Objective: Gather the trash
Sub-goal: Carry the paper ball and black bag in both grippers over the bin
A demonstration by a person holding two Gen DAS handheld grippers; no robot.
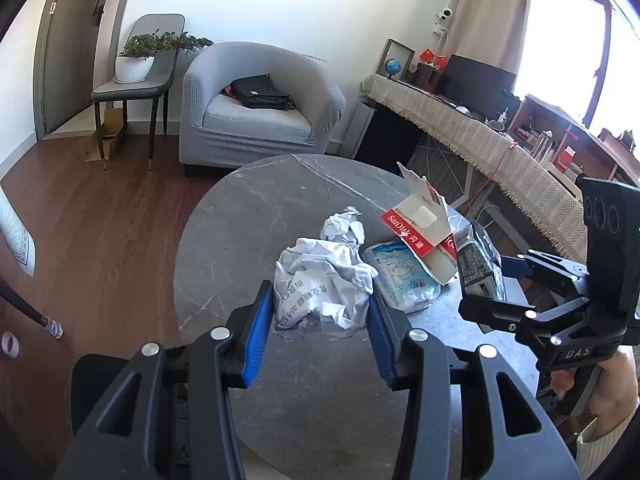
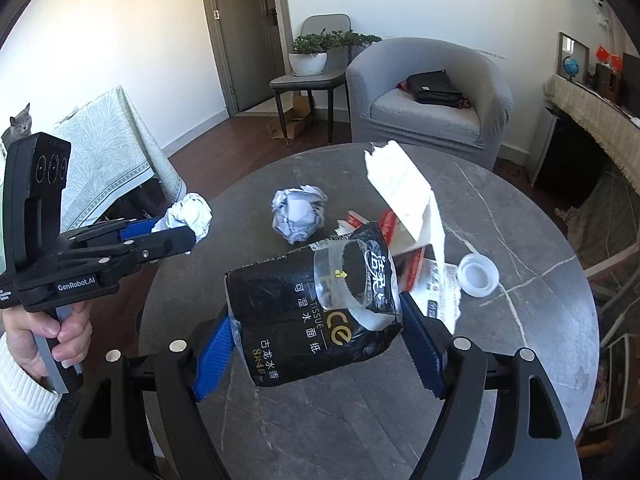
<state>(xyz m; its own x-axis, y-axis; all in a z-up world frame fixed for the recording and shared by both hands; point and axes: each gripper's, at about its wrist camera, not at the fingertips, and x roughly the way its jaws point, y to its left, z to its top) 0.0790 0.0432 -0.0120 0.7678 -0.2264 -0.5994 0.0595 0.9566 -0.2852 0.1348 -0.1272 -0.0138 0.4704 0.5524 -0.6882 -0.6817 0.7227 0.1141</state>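
While both grippers sit over the round grey marble table (image 1: 248,208), each is clamped on a piece of trash. Left gripper (image 1: 320,312): blue pads pressed against either side of a crumpled paper wad (image 1: 320,280) with printed text, wad between the fingertips; whether it rests on the tabletop or is lifted just clear cannot be told from the left wrist view. From the right wrist view the same wad (image 2: 188,216) shows at the tip of the left gripper (image 2: 176,232), at the table's left edge. Right gripper (image 2: 316,328): jaws pinching a black tissue pack (image 2: 320,312), tilted, torn open at the top, held off the tabletop. Ahead of the left gripper's fingertips, just beyond the held wad, a second paper ball (image 1: 346,226); same ball (image 2: 298,214) lies ahead and left of the right gripper. Right of the left gripper's held wad, a blue-and-white plastic wrapper (image 1: 404,276), touching or nearly touching it. Beyond that, an opened red-and-white SanDisk box (image 1: 424,232), flap up; it stands directly ahead of the black pack in the right wrist view (image 2: 404,192). To the right of the right gripper, a small white plastic cap (image 2: 478,274) beside a flat printed leaflet (image 2: 440,284).
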